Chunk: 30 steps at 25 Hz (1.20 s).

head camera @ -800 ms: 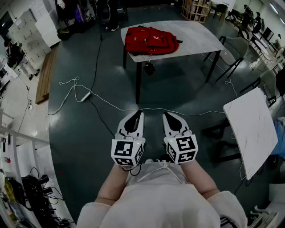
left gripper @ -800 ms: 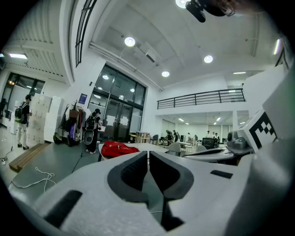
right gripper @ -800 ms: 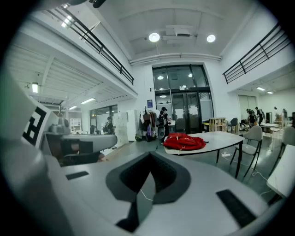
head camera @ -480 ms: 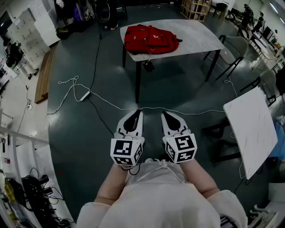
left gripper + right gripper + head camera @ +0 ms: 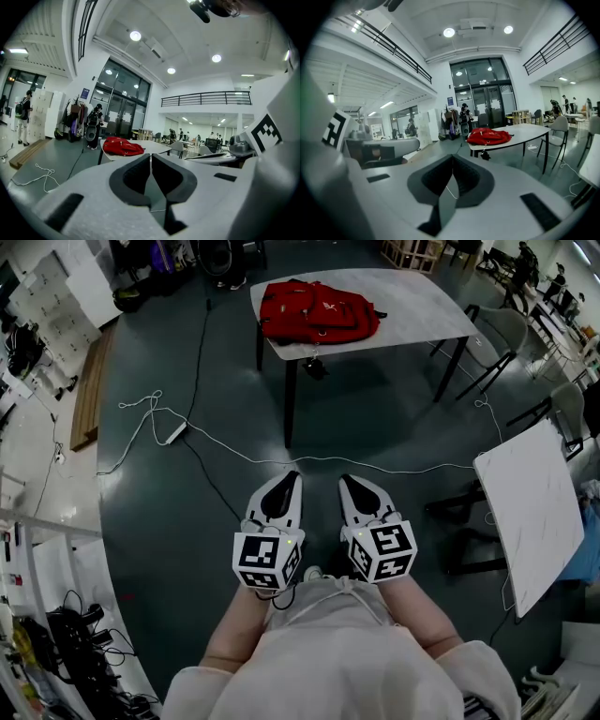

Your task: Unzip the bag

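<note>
Approaching is the step in hand: the red backpack [image 5: 317, 310] lies flat on the white table [image 5: 427, 320], toward its left end in the head view, and both grippers hang well short of that table, over the floor. The left gripper [image 5: 291, 477] and right gripper [image 5: 347, 481] each have their jaws pressed together with nothing between them. The next move calls for reaching the table, spreading one gripper's jaws, and locating the zipper pull, which cannot be made out from here.
</note>
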Tool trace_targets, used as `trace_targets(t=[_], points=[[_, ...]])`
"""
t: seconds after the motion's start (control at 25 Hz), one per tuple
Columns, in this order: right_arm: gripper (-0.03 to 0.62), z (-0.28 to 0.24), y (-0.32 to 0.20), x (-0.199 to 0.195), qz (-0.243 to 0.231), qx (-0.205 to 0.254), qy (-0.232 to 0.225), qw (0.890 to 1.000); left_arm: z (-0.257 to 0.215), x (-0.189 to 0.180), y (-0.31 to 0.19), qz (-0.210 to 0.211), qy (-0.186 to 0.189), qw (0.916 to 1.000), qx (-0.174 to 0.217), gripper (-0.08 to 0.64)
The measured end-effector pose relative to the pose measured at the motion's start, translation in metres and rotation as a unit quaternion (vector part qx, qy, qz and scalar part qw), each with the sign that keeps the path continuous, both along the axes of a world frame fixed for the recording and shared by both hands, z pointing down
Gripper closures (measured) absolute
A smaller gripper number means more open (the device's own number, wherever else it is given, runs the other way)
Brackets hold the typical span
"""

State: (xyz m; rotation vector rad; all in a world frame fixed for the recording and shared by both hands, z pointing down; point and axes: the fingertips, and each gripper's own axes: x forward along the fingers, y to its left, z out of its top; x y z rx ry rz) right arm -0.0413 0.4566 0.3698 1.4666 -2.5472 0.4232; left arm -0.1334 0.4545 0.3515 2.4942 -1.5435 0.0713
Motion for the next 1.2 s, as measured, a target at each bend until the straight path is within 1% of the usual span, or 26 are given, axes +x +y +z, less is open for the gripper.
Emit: trace_targets(t=[0.16,0.4,0.72,0.96,1.08,1.2], points=[[0.565,0.007,-0.022,0.005,-0.001,-0.009,-0.005,1.000,0.008,0.000,-0.019,-0.006,0.003,0.9999,-0.011,0.532],[0.565,0.020,-0.078,0.014,-0.006,-0.025,-0.010,1.000,0.020,0.003,-0.071,-0.020,-0.004,0.9994,-0.027,0.532],[0.565,0.020,-0.193,0.042,-0.023,-0.042,-0.012,0.999,0.024,0.029,-0.179,-0.036,-0.010,0.9982,-0.046,0.532],[0.565,0.023,-0.285,0.073,-0.042,-0.051,-0.006,0.998,0.023,0.057,-0.267,-0.055,-0.014,0.9973,-0.047,0.532],[0.565,0.029,-0.318,0.080,-0.059,-0.061,0.000,0.996,0.025,0.065,-0.302,-0.066,-0.013,0.9965,-0.050,0.532],[0.564,0.035,-0.346,0.084,-0.065,-0.069,0.005,0.995,0.031,0.069,-0.327,-0.072,-0.016,0.9954,-0.061,0.532]])
